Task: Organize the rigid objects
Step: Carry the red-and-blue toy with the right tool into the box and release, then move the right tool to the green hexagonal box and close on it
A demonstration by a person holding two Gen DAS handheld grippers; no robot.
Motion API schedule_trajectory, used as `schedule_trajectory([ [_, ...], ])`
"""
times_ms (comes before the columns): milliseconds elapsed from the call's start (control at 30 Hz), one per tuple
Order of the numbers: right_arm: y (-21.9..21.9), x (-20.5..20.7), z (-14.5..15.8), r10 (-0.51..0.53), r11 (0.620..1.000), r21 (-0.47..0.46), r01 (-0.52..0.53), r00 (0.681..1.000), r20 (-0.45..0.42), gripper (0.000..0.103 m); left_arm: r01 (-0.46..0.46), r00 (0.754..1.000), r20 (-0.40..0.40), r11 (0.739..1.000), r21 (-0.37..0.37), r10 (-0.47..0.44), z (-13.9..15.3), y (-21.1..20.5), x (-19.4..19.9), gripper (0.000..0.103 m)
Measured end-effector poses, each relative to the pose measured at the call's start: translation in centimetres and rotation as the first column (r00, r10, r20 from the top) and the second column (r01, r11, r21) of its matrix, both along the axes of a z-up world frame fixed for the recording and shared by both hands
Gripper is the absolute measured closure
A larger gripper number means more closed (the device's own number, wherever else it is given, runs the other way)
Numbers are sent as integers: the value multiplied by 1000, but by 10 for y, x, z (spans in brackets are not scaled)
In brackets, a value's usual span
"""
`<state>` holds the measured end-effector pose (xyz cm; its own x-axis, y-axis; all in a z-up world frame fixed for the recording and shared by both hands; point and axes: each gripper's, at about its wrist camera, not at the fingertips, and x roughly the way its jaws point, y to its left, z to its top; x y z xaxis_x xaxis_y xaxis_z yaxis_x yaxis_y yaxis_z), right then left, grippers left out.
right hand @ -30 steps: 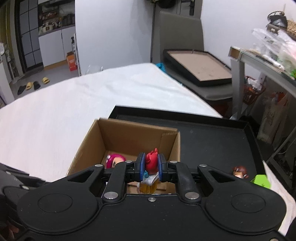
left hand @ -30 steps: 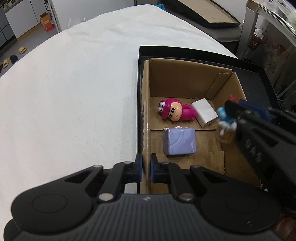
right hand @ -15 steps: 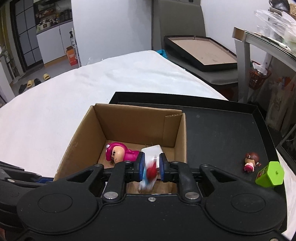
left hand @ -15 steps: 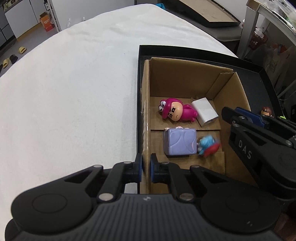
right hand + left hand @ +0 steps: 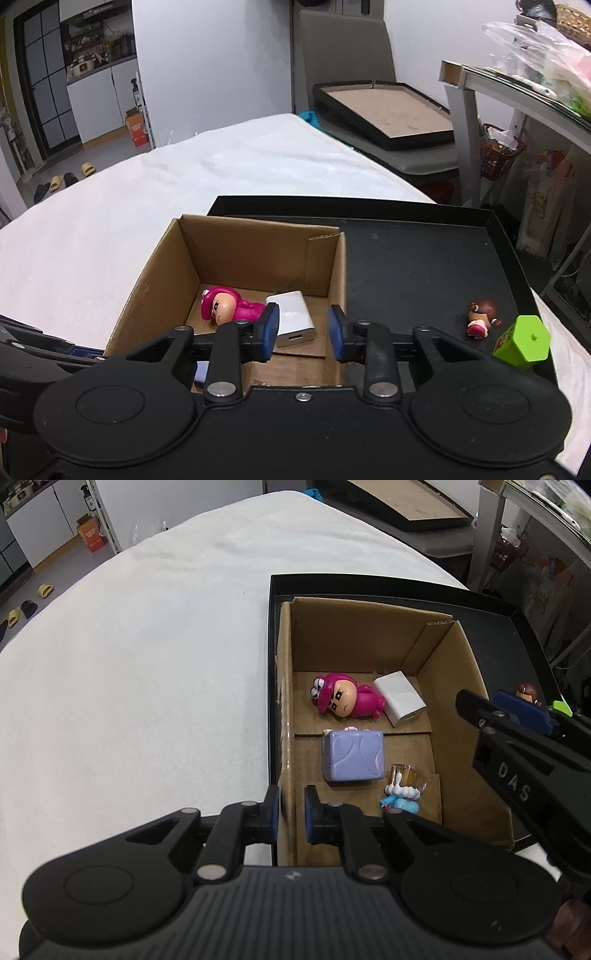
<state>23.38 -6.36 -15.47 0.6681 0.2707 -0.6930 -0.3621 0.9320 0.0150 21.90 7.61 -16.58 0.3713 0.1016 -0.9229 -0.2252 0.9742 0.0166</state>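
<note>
An open cardboard box (image 5: 461, 686) stands in a black tray (image 5: 424, 266). Inside lie a pink figurine (image 5: 345, 698), a white charger block (image 5: 400, 698), a purple cube (image 5: 352, 757) and a small blue and amber figurine (image 5: 404, 788). My left gripper (image 5: 291, 810) is shut on the box's left wall. My right gripper (image 5: 303, 328) is open and empty above the box's right side; it also shows in the left wrist view (image 5: 517, 716). A brown-haired figurine (image 5: 480, 317) and a green block (image 5: 522, 341) lie on the tray to the right.
The tray sits on a white cloth-covered table (image 5: 147, 664). A chair holding another black tray (image 5: 388, 114) stands beyond the table. A grey shelf with bags (image 5: 517, 85) is at the right.
My right gripper let go of the small blue and amber figurine, which dropped into the box beside the purple cube. The right gripper then opened wide and rose. The left gripper stayed put.
</note>
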Motion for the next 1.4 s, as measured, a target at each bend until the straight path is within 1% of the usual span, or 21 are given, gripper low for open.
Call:
schedule_trajectory([
  [100, -5, 0, 2, 6, 1000, 1, -6, 1000, 11, 68, -4, 1000, -10, 1000, 9, 4, 1, -2, 0, 89],
  [133, -7, -1, 4, 18, 1000, -7, -18, 1000, 24, 64, -7, 1000, -13, 1000, 13, 7, 1, -2, 0, 89],
  [200, -10, -2, 6, 30, 999, -30, -28, 998, 52, 58, -19, 1000, -20, 1000, 23, 20, 1, -3, 1, 84],
  [233, -13, -2, 7, 35, 999, -41, -32, 998, 60, 57, -26, 999, -23, 999, 29, 26, 1, -3, 1, 81],
  [300, -22, 0, 8, 30, 998, -51, -27, 997, 72, 55, -28, 999, -24, 998, 48, 30, 3, -6, 2, 66],
  [333, -26, 2, 8, 23, 999, -50, -19, 997, 76, 54, -27, 999, -19, 998, 61, 29, 4, -7, 1, 63],
  [400, -36, 7, 9, 5, 999, -44, -2, 997, 76, 53, -30, 999, -7, 996, 85, 31, 7, -10, 1, 52],
  [467, -47, 12, 10, -20, 999, -40, 24, 997, 78, 51, -27, 1000, -3, 994, 103, 28, 8, -14, 1, 47],
  [500, -51, 13, 10, -32, 999, -42, 35, 996, 82, 47, -25, 1000, -4, 993, 112, 25, 9, -16, 2, 45],
  [533, -56, 15, 10, -42, 998, -43, 46, 995, 88, 42, -23, 1000, -5, 993, 120, 24, 10, -18, 2, 44],
  [633, -67, 19, 10, -66, 997, -42, 71, 993, 101, 35, -20, 1000, 5, 990, 138, 19, 12, -24, 4, 42],
  [700, -74, 21, 9, -73, 996, -45, 78, 991, 109, 31, -24, 1000, 12, 989, 145, 22, 13, -27, 5, 41],
  [733, -77, 23, 8, -77, 995, -51, 83, 990, 115, 28, -27, 1000, 14, 989, 148, 25, 13, -29, 5, 41],
  [867, -94, 31, 2, -95, 993, -61, 103, 988, 119, 26, -41, 999, 17, 986, 162, 39, 13, -33, 7, 41],
  [967, -107, 36, -2, -131, 990, -38, 135, 987, 97, 23, -44, 999, 17, 984, 170, 41, 13, -37, 8, 40],
  [1033, -115, 38, -5, -158, 987, -25, 161, 984, 82, 18, -45, 999, 20, 983, 178, 42, 14, -39, 10, 40],
  [1100, -121, 41, -7, -182, 983, -23, 184, 981, 71, 18, -51, 998, 29, 982, 184, 47, 16, -42, 12, 40],
  [1167, -128, 43, -9, -212, 977, -20, 214, 974, 78, 17, -60, 998, 38, 981, 186, 53, 17, -44, 15, 40],
  [1233, -136, 43, -10, -252, 967, -11, 254, 964, 85, 11, -65, 997, 44, 980, 190, 58, 18, -46, 17, 40],
  [1300, -142, 44, -14, -277, 961, -3, 278, 957, 83, 10, -69, 997, 45, 978, 198, 61, 17, -48, 19, 40],
  [1400, -147, 46, -23, -311, 948, -36, 315, 946, 92, 10, -69, 997, 42, 974, 216, 61, 15, -51, 23, 40],
])
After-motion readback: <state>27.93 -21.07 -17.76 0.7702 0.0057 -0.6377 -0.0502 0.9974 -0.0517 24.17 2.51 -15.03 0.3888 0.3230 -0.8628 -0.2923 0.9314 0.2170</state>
